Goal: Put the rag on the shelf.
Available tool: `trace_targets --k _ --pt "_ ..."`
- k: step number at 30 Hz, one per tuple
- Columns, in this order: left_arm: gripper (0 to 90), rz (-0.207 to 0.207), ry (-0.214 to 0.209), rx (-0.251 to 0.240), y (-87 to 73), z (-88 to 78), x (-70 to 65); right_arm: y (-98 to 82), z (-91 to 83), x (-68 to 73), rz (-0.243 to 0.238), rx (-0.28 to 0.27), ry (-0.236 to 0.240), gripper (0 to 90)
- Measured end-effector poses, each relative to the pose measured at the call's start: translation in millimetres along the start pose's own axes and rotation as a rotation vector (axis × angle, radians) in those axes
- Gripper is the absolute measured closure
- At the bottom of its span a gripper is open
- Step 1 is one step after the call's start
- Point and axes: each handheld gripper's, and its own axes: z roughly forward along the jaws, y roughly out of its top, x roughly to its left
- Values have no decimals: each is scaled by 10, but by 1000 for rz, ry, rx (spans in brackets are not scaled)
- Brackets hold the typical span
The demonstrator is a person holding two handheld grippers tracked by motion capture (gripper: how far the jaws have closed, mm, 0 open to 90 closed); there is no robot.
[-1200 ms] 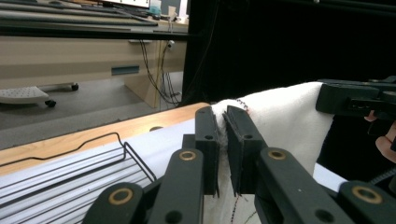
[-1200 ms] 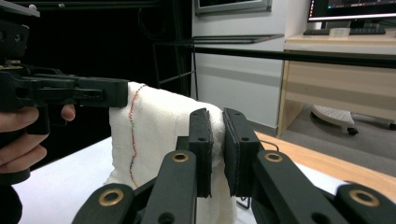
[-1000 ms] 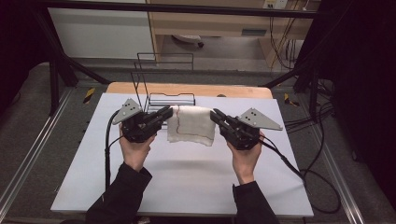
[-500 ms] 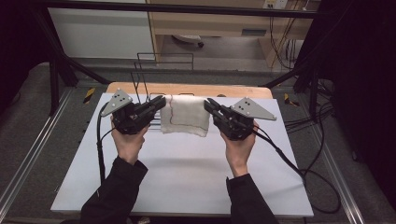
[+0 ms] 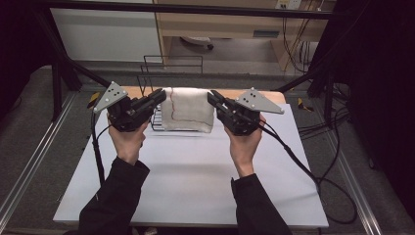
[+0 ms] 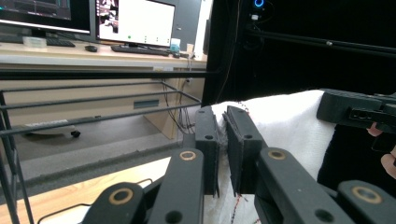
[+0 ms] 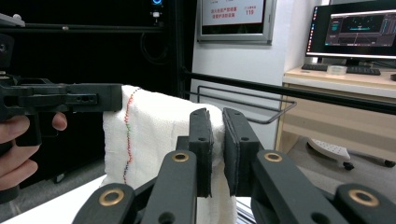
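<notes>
A white cloth [image 5: 188, 108] with a red stitched line hangs stretched between my two grippers, lifted off the white table [image 5: 195, 171]. My left gripper [image 5: 160, 95] is shut on the cloth's left top edge, and my right gripper [image 5: 213, 96] is shut on its right top edge. In the left gripper view the jaws [image 6: 223, 116] pinch a fold of the cloth [image 6: 285, 116], with the other gripper [image 6: 355, 109] beyond it. In the right gripper view the jaws [image 7: 215, 116] clamp the cloth [image 7: 154, 121], and the left gripper [image 7: 93, 100] holds the far corner.
A black wire rack [image 5: 147, 78] stands at the table's far edge, right behind the hanging cloth; its bars [image 6: 93, 100] run close past the left gripper. Cables trail from both grippers across the table [image 5: 293, 156]. A desk with monitors [image 7: 359, 32] lies beyond.
Both hands have risen and moved toward the far edge, carrying the cloth. It left the tabletop and now hangs in front of the wire rack.
</notes>
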Motion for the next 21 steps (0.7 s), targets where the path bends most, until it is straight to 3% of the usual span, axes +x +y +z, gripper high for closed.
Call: trace_targets --k 21 --pt "831 19 38 -32 316 21 172 293 285 7 -16 -25 -18 827"
